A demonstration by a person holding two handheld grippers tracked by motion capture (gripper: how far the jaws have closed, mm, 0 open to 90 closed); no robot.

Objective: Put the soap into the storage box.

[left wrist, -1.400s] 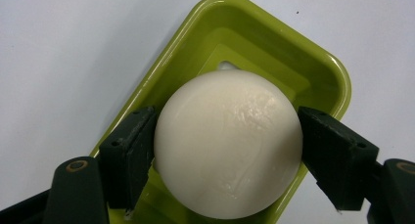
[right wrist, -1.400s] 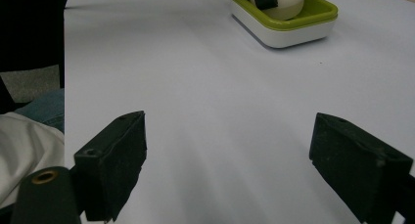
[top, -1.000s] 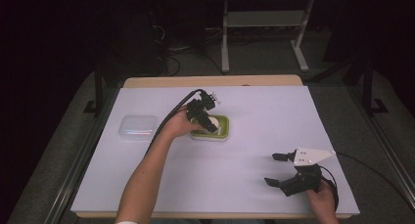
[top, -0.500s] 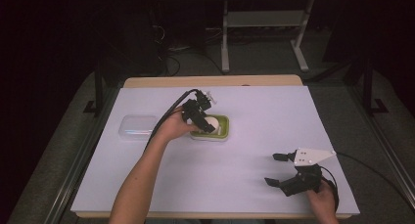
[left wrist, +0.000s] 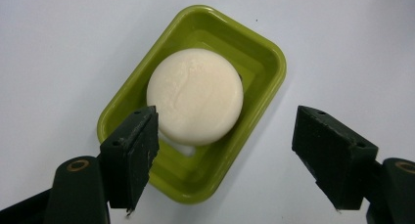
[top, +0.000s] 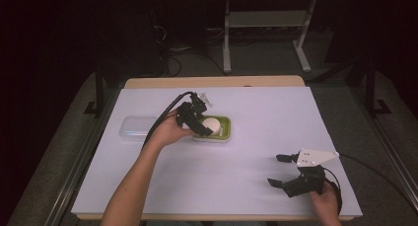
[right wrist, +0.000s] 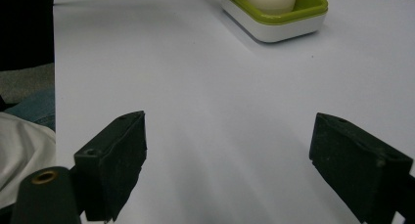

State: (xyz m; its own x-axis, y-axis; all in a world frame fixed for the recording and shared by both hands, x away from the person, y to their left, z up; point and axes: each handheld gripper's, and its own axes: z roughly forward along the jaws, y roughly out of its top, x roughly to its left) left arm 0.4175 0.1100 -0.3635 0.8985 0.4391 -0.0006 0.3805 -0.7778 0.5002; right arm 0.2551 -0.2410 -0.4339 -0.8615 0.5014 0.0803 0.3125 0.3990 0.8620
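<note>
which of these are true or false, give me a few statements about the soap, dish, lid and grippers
1. The soap lies in the green dish. True.
2. The left gripper is shut on the soap. False: its jaws are open above the dish, gripping nothing.
3. The clear lid covers the dish. False: it lies on the table beside the dish, on the person's left of it.
4. The right gripper is open and holds nothing. True.
5. The right gripper hovers over the dish. False: it is near the table's front right corner, well apart from the dish.
</note>
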